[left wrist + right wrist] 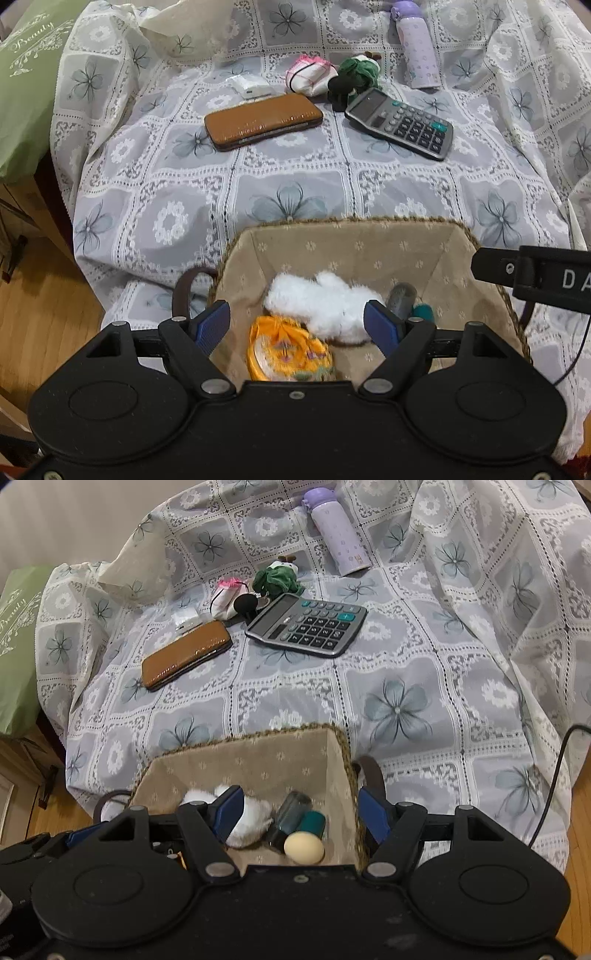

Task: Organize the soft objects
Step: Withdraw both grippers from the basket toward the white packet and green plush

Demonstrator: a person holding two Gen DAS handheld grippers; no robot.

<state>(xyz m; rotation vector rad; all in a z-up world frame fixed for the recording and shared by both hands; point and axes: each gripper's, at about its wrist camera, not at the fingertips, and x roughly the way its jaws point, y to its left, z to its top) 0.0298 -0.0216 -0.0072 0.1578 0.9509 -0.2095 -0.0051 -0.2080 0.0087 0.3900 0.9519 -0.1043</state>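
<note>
A cloth-lined woven basket (354, 236) (258, 753) sits at the near edge of the covered table. In it lie a white fluffy toy (325, 302) (251, 819), an orange embroidered pouch (288, 354), a teal and grey item (299, 818) and a cream egg-shaped ball (303, 847). My left gripper (299, 326) is open and empty over the basket. My right gripper (301, 814) is open and empty over its right half. At the far side lie a pink-and-white pouch (310, 74) (226, 598) and a green plush (356, 74) (275, 579).
A brown case (262, 120) (186, 653), a calculator (400, 123) (308, 624), a lilac bottle (415, 44) (338, 533) and a small white packet (251, 86) lie on the flowered lace cloth (295, 192). A green bag (26, 85) stands at the left. Wooden floor (37, 314) is below left.
</note>
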